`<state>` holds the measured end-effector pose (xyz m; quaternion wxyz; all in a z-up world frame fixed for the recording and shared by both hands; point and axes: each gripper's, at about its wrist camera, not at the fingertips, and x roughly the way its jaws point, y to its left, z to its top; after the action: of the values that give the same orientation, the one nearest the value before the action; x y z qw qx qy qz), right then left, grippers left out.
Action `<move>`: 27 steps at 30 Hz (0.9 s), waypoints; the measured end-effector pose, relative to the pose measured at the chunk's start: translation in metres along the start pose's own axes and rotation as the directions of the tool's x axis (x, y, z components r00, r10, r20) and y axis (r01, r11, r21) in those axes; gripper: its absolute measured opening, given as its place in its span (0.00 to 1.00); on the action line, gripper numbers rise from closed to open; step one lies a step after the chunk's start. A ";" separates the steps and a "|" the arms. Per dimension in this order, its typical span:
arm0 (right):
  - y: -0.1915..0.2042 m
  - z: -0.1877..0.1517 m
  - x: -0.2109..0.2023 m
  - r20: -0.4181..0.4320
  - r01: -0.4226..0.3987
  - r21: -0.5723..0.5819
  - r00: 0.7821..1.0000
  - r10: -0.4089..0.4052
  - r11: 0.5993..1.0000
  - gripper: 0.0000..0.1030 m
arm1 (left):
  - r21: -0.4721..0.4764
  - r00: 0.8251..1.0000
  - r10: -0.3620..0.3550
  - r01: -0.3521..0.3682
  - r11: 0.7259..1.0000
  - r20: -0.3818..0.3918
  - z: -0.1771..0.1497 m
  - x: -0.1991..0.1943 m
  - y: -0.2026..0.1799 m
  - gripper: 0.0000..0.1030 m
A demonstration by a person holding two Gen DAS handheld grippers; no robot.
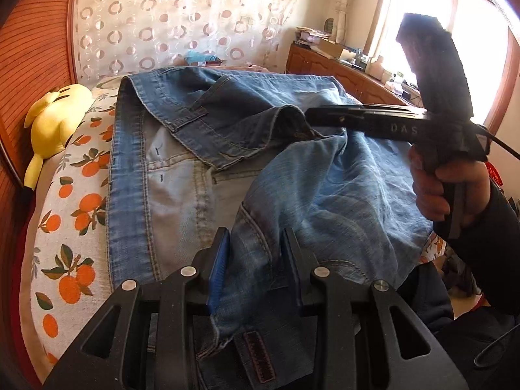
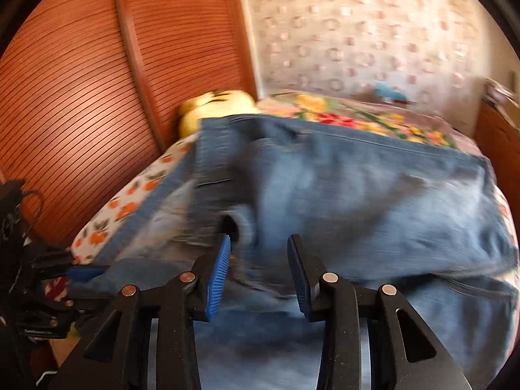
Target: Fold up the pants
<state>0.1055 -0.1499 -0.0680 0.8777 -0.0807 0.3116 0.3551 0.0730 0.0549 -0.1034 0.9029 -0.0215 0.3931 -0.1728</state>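
Both claws grip the faded blue denim pants [image 1: 325, 188] on the orange-print bed [image 1: 74, 227], left claw [image 1: 256, 256] and right claw [image 2: 260, 269] part-closed on bunched cloth; carry the fold evenly, edges aligned

Faded blue jeans [image 1: 325, 175] lie on a white bedcover [image 1: 65, 227] printed with oranges, beside a yellow plush toy [image 1: 55, 123].

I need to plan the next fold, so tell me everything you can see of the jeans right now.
The jeans are faded blue denim with darker seams and waistband, lying rumpled across the bed on its orange-print cover. A brown patch shows at the near edge. The left gripper has bunched denim between its fingers; the right gripper lifts a fold mid-garment.
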 end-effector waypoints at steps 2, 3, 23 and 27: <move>0.008 0.001 0.007 -0.016 -0.044 -0.013 0.999 0.044 0.999 0.37 | -0.004 1.000 -0.003 0.003 1.000 0.001 -0.001 0.000 0.001 0.33; 0.007 0.002 0.012 -0.025 -0.058 -0.018 0.998 0.057 0.998 0.37 | -0.006 1.000 -0.003 0.003 1.000 0.002 -0.001 0.000 0.001 0.33; 0.005 0.016 0.070 -0.195 -0.150 -0.076 0.972 0.133 0.986 0.37 | -0.033 1.000 -0.015 0.015 0.999 0.003 -0.011 0.004 0.012 0.33; 0.007 0.013 0.074 -0.210 -0.151 -0.083 0.969 0.131 0.985 0.30 | -0.035 1.000 -0.013 0.013 0.999 0.001 -0.010 0.003 0.012 0.33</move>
<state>0.1482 -0.0977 -0.1016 0.8086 -0.1374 0.3870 0.4213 0.0717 0.0660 -0.1147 0.9015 -0.0398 0.3953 -0.1717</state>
